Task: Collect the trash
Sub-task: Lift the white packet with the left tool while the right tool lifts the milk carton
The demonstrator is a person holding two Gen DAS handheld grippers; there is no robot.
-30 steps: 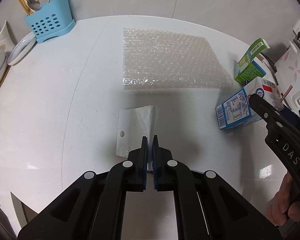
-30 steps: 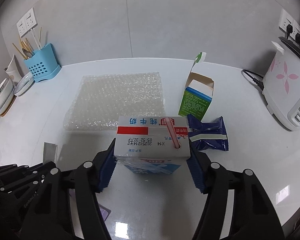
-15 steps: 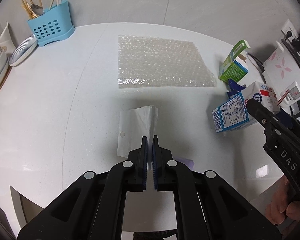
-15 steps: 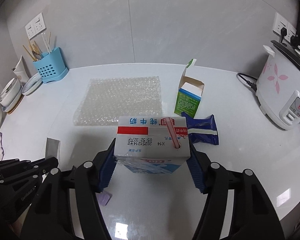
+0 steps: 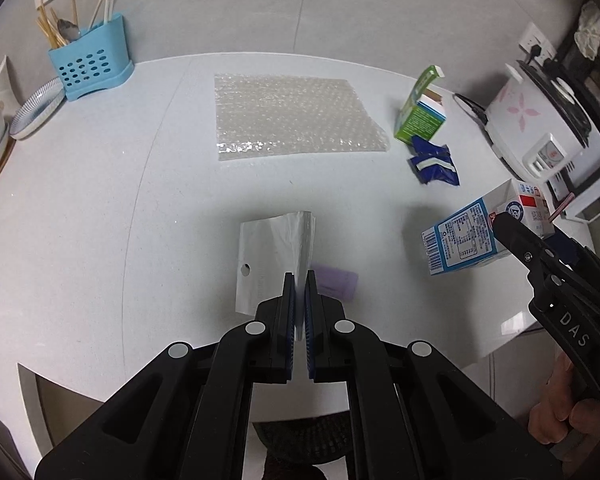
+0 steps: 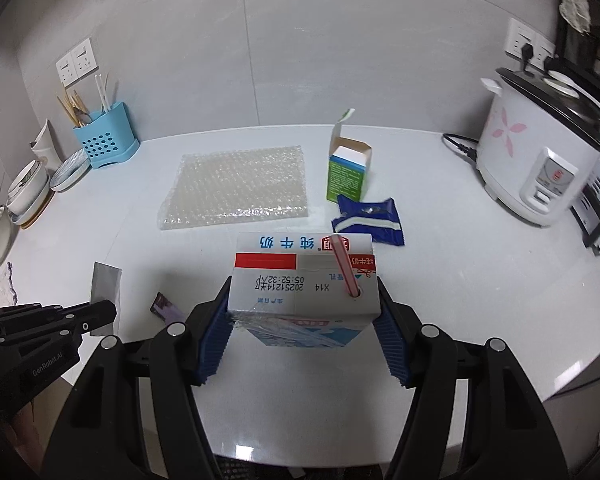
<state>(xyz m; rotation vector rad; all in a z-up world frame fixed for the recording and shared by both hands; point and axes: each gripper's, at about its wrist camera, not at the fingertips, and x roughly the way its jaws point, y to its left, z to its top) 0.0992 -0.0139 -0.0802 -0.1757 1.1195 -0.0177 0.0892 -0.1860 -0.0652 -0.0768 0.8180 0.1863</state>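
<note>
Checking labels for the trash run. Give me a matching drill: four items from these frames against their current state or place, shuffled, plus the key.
Items:
1. milk carton
2. clear plastic bag
3. bubble wrap
4. blue wrapper

States:
A. lies flat on the counter, nothing touching it
B. clamped between the pads of the right claw
C. crumpled on the counter beside the open green box
D. pinched in the shut left claw

Pairs: 1-B, 2-D, 3-A, 4-C
</note>
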